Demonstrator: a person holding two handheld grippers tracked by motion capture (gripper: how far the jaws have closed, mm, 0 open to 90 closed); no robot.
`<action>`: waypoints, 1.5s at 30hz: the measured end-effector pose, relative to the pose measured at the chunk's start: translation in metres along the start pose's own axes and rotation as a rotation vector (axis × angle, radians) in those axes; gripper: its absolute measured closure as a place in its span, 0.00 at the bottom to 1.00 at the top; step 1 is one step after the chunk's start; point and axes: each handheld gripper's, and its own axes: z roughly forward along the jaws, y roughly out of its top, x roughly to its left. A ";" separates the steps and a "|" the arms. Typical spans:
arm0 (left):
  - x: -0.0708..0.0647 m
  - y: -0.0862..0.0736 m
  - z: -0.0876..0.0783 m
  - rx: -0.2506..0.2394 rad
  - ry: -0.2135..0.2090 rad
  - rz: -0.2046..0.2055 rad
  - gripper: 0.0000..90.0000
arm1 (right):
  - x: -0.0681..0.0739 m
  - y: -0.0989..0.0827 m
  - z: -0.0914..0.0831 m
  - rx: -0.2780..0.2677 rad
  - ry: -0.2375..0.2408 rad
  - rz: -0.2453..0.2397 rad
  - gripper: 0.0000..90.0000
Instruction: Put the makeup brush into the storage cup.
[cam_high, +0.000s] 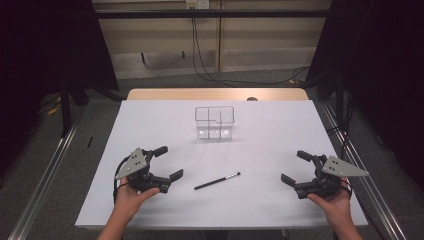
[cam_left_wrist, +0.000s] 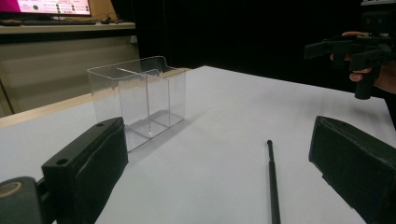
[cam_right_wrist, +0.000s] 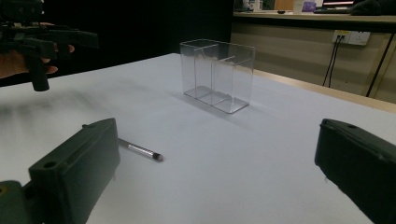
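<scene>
- The thin black brush (cam_high: 217, 181) lies flat on the white counter (cam_high: 270, 150), between the left tongs (cam_high: 169, 163) and the right tongs (cam_high: 292, 167), nearer the left.
- Both tongs are spread apart, gripping nothing.
- A clear divided box (cam_high: 214, 122) stands farther back, well apart from the brush.

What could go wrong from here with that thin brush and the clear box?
1. The thin black brush with a silver ferrule lies flat on the white table; open jaws of the left gripper may skid or roll it.
2. The clear plastic divided box looks light and could tip if bumped.
3. Its compartments are narrow, so the brush might miss.
</scene>
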 end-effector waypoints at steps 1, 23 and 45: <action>0.000 0.000 0.000 0.000 0.000 0.000 0.05 | 0.000 0.000 0.000 -0.001 0.000 -0.001 0.00; -0.007 0.006 0.026 -0.003 -0.049 0.011 0.05 | 0.001 0.000 0.002 -0.004 0.007 -0.003 0.00; -0.012 0.013 0.057 -0.018 -0.094 0.015 0.05 | 0.001 0.000 0.002 -0.006 0.004 0.000 0.00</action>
